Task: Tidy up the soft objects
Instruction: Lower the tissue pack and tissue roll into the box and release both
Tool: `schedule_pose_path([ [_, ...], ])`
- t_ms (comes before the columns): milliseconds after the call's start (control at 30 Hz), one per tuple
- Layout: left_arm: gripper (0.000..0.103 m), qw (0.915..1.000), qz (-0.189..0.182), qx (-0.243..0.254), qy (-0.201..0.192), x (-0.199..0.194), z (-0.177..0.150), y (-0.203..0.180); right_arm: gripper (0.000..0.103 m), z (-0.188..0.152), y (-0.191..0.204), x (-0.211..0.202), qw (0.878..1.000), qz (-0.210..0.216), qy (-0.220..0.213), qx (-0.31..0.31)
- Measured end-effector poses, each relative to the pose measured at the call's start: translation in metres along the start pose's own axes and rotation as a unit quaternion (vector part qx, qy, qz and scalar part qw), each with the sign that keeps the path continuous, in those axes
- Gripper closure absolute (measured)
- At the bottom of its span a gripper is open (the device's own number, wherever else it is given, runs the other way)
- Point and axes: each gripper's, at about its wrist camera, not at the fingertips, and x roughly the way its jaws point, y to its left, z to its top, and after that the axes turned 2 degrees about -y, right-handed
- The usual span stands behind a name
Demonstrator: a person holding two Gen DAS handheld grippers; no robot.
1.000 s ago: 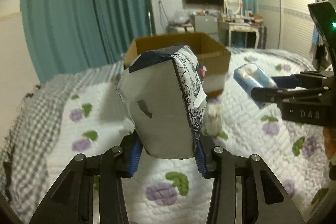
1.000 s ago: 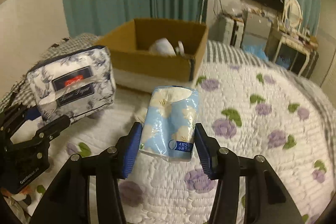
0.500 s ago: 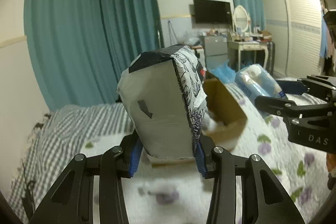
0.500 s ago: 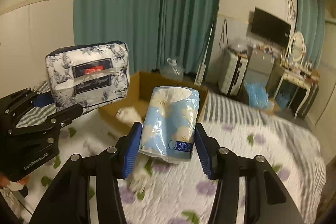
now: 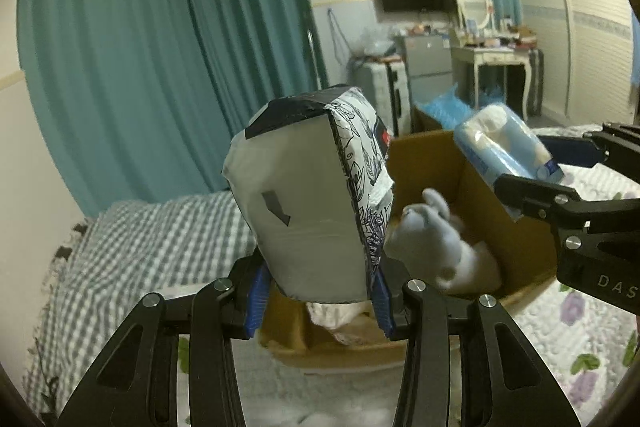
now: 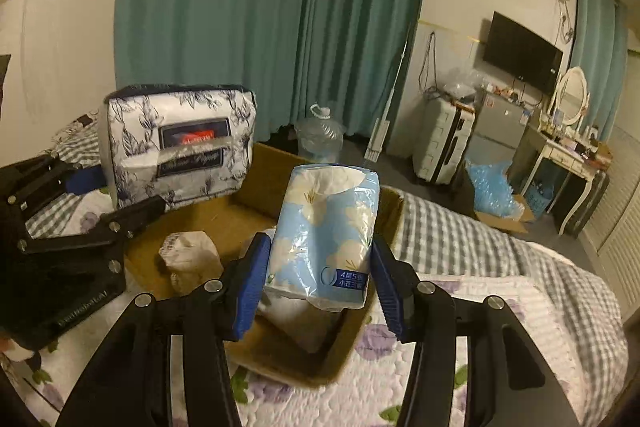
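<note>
Left wrist view: the left hand-held gripper (image 5: pixel 318 291) is clamped on a tissue pack (image 5: pixel 308 195) with a navy leaf print, its plain grey end facing the camera. The pack hangs over the near edge of the cardboard box (image 5: pixel 516 247), which sits on the bed (image 5: pixel 576 339). Inside the box lies a pale grey plush toy (image 5: pixel 436 239), a bit blurred, with some white soft item below it. Over the right side of the box, the right hand-held gripper (image 5: pixel 560 171) grips a blue roll pack (image 5: pixel 506 151).

Right wrist view: the right hand-held gripper (image 6: pixel 318 279) squeezes the blue roll pack (image 6: pixel 326 239) between its blue pads, upright and directly above the cardboard box (image 6: pixel 264 175). Left of the box's centre, the left hand-held gripper (image 6: pixel 108 195) pinches the tissue pack (image 6: pixel 180 151) above the box's left rim, label facing the camera. Down in the box sits a crumpled beige item (image 6: pixel 190 259), and white soft things under the roll pack. The bed (image 6: pixel 500 307) beyond the box shows a floral quilt and a checked cover.
</note>
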Motion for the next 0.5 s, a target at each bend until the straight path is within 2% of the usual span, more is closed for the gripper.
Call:
schedule_pose_path([
  [67,0.055,1.0,-0.002,0.0,0.008,0.01,-0.002,-0.004,0.053,0.0,-0.002,0.013,1.0,0.007,0.003,0.006],
  [200,0.052,0.9999,0.004,0.009,0.012,0.021,-0.006,-0.011,0.05,-0.004,-0.008,0.028,1.0,0.025,0.007,0.016],
  [233,0.047,0.9999,0.005,0.012,0.007,0.022,-0.005,-0.013,0.046,-0.005,-0.011,0.03,0.999,0.034,0.009,0.023],
  [267,0.039,0.9999,0.006,0.012,0.002,0.021,-0.005,-0.013,0.037,-0.007,-0.012,0.03,0.999,0.039,0.009,0.028],
  [333,0.038,0.9999,0.011,0.009,-0.006,0.019,-0.002,-0.012,0.029,-0.007,-0.015,0.028,0.999,0.034,0.002,0.032],
  [500,0.038,0.9994,0.027,-0.005,-0.021,0.008,0.013,-0.004,0.026,-0.004,-0.023,0.002,0.999,0.026,-0.013,0.046],
])
